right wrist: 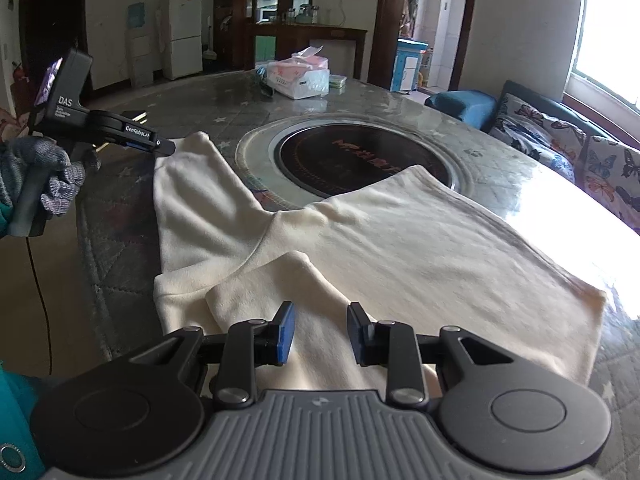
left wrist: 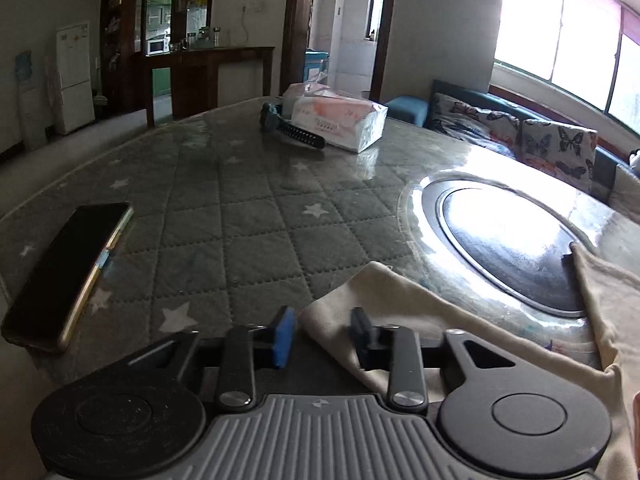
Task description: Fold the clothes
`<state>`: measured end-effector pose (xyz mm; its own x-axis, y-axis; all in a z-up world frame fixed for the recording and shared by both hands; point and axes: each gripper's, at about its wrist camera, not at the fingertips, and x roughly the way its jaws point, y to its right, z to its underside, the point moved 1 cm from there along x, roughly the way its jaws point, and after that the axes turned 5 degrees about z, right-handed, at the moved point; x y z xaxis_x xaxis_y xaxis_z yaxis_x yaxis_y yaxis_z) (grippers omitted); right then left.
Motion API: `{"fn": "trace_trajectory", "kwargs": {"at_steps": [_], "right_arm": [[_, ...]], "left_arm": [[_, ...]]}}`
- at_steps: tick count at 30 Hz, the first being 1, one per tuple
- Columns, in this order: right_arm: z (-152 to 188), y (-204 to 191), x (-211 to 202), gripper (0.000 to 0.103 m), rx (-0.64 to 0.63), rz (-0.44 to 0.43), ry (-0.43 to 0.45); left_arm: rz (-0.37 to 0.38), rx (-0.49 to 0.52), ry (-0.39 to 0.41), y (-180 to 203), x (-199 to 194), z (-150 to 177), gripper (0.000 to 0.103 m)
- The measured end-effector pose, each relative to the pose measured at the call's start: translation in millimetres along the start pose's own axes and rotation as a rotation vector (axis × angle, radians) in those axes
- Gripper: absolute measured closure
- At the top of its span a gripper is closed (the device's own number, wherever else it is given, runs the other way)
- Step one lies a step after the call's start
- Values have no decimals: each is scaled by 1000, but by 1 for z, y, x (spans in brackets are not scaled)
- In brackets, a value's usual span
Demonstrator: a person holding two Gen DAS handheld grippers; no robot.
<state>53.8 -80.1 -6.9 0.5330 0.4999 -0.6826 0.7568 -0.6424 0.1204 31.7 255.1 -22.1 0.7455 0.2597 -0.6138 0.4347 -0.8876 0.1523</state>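
Note:
A cream garment lies spread on the quilted table cover, one sleeve stretched toward the far left and the other folded over the body near me. My left gripper sits at the end of that far sleeve. Its jaws stand a little apart, with the sleeve corner lying between and under them and no pad visibly pressing on it. In the right wrist view the left gripper is held by a gloved hand. My right gripper hovers over the folded sleeve, jaws apart with nothing between them.
A round black hob is set into the table beside the garment. A phone lies near the left table edge. A tissue pack and a dark strap-like object sit at the far side. A sofa with butterfly cushions stands right.

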Motion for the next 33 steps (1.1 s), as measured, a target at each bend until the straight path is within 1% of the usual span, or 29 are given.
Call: {"fn": "trace_trajectory", "kwargs": {"at_steps": [1,2,3,5,7,11,14,19,22,24,27,29,31,33], "right_arm": [[1,2,-2,75,6,4,3],[2,3,-5,75,13,9,7],[4,6,-9,75,26,18,13],[7,10,-14,75,42,31,21],[10,15,-21,75,60,47,29],[19,28,-34,75,111,93,48],[26,38,-43,75,155,117,59],[40,52,-60,75,202,160,77],[52,60,-73,75,232,192,83],[58,65,-79,75,251,209,84],[68,72,-88,75,283,236,81],[74,76,-91,75,303,248,77],[78,78,-93,75,317,251,75],[79,79,-94,75,328,252,74]], "left_arm": [[3,-2,1,1,0,0,87],[9,-9,4,3,-3,0,93],[24,-21,9,5,-6,-2,95],[72,-44,23,10,-16,-7,96],[138,-44,45,22,-28,-15,96],[315,1,84,64,-59,-25,97],[459,47,78,102,-79,-25,97],[675,144,61,168,-105,-12,97],[767,215,42,206,-114,3,97],[813,268,18,229,-115,18,97],[864,354,-25,257,-112,43,95],[887,394,-75,270,-109,61,94],[897,432,-108,273,-109,75,92],[885,459,-121,269,-108,82,70]]}}
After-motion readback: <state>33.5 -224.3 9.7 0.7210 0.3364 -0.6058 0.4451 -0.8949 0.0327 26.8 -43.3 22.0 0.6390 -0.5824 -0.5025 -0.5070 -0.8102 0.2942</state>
